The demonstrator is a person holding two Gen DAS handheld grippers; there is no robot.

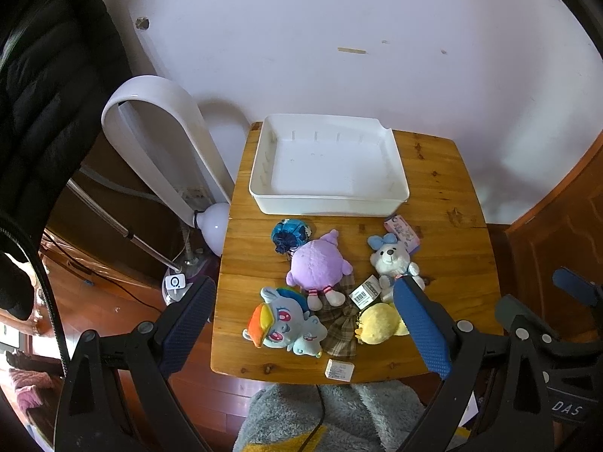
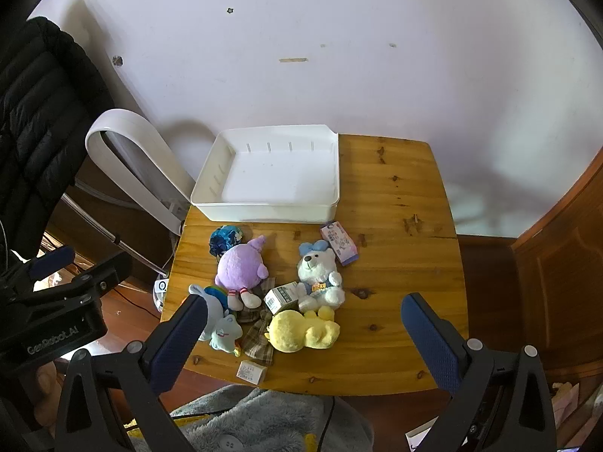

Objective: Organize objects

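Observation:
An empty white bin (image 1: 328, 165) (image 2: 271, 177) stands at the back of a small wooden table (image 1: 444, 203) (image 2: 399, 203). In front of it lie a purple plush (image 1: 318, 263) (image 2: 239, 265), a white bear (image 1: 392, 261) (image 2: 320, 275), a yellow plush (image 1: 378, 323) (image 2: 301, 331), a blue pony plush (image 1: 286, 322) (image 2: 222, 329), a plaid cloth (image 1: 341, 329), a blue ball (image 1: 292, 231) and small boxes (image 1: 363, 292) (image 2: 280, 295). My left gripper (image 1: 301, 303) and right gripper (image 2: 303, 316) are open and empty, held above the table's near edge.
A pink box (image 1: 402, 231) (image 2: 339, 243) lies by the bin. A small white box (image 1: 339, 369) (image 2: 251, 371) sits at the front edge. A white fan (image 1: 158, 143) and a lamp (image 1: 213, 226) stand left of the table. A grey fleece (image 1: 331, 414) lies below.

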